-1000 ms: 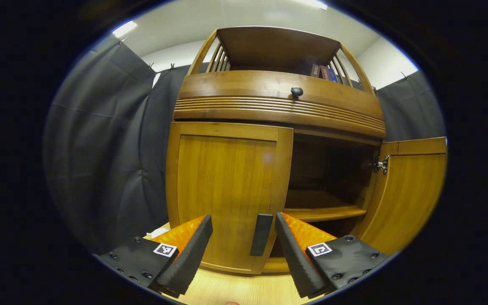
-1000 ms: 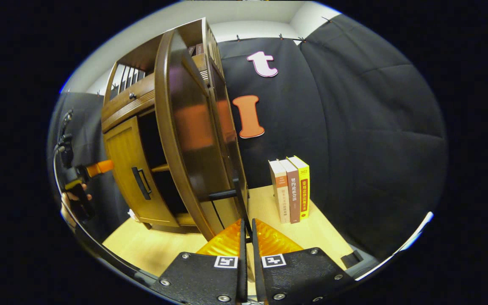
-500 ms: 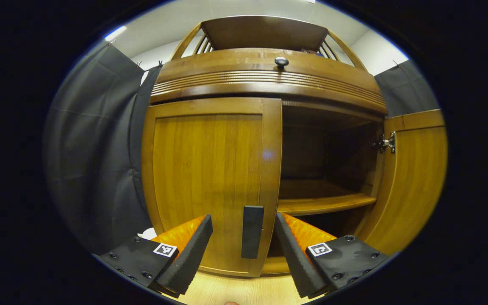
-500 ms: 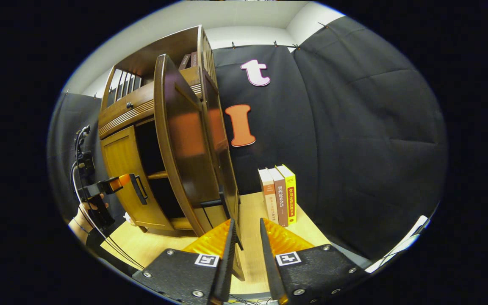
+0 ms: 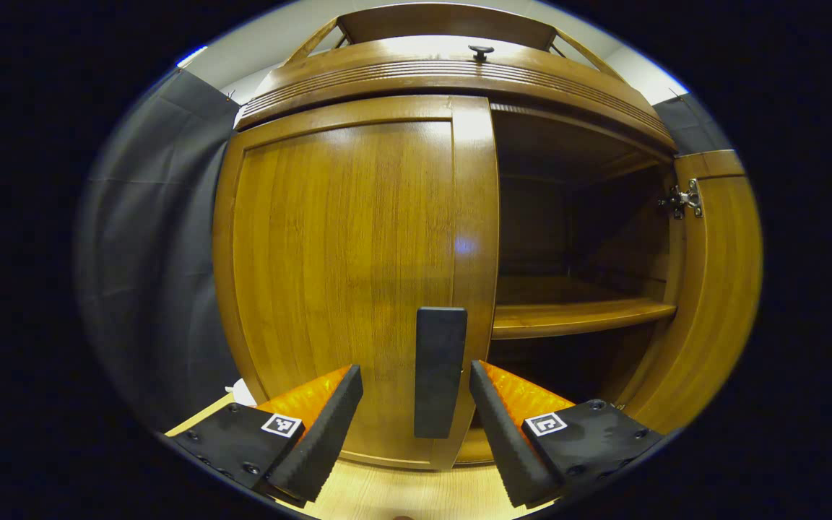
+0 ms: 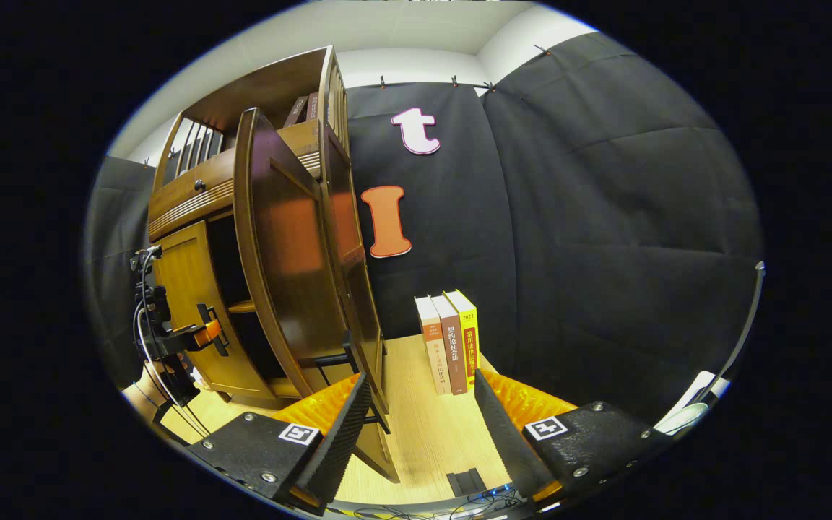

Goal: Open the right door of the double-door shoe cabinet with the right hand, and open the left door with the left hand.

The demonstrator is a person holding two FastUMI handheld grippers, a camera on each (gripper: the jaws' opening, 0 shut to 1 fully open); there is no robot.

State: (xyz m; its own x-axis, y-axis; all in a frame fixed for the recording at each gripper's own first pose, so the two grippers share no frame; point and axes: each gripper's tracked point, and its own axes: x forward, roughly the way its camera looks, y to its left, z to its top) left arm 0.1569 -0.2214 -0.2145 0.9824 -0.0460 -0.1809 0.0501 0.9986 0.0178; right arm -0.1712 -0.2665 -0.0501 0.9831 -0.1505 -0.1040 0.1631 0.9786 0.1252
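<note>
The shoe cabinet [image 5: 452, 79] looms large in the left gripper view, standing on the pale wooden desk [image 6: 430, 426]. Its left door [image 5: 344, 274] is closed, the right door [image 5: 712, 289] swung wide open, baring the inner shelf [image 5: 575, 314]. In the right gripper view the open right door [image 6: 279, 253] stands edge-on just left of the right hand-held gripper [image 6: 416, 415], whose fingers are spread wide and hold nothing; the door's black handle [image 6: 347, 350] sits just beyond the left fingertip, apart from it. A second ago those fingers were pinched nearly together on that handle, so they've let go and pulled back. A row of three books [image 6: 448, 339] stands upright on the desk against the booth wall.

Over to the left hand-held gripper [image 5: 416, 393]: fingers wide open, straddling the left door's black handle [image 5: 439, 372], which hangs between the tips without clear contact on either side. Compared with a second ago the cabinet fills far more of the view and the handle has slid right in between the fingers. In the right gripper view, that left hand-held gripper [image 6: 203, 336] sits at the left door's handle.
</note>
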